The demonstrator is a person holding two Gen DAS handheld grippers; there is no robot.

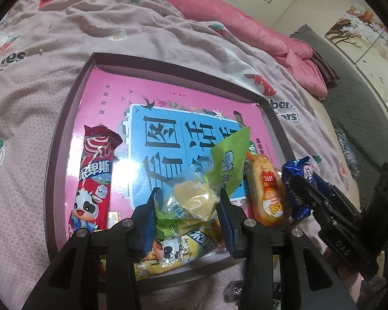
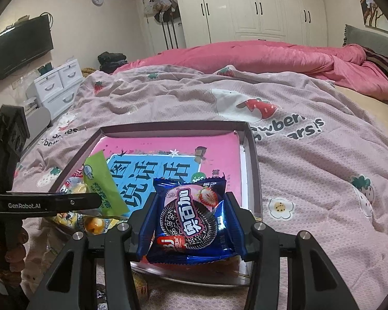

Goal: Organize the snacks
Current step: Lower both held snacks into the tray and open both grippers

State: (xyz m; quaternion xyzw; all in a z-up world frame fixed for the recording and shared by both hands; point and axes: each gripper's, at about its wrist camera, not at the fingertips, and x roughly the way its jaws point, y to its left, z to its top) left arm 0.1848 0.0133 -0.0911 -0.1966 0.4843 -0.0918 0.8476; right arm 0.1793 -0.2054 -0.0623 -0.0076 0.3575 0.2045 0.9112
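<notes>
Right wrist view: right tool point(image 2: 191, 219) clamped on blue cookie packet point(image 2: 191, 222) above pink tray point(image 2: 253, 160) on bed point(image 2: 310, 160). Left tool point(image 1: 187, 206) pinching green cake packet point(image 1: 194, 196) over tray's near edge.

Left wrist cam: close above the box point(image 1: 64, 134) on the bed point(image 1: 38, 51), facing steeply down along its tongs point(image 1: 187, 199). Right wrist cam: nearby, shallower tilt (room visible beyond). Both views share the box point(image 2: 253, 160), bed point(image 2: 310, 168) and each other's rig.
</notes>
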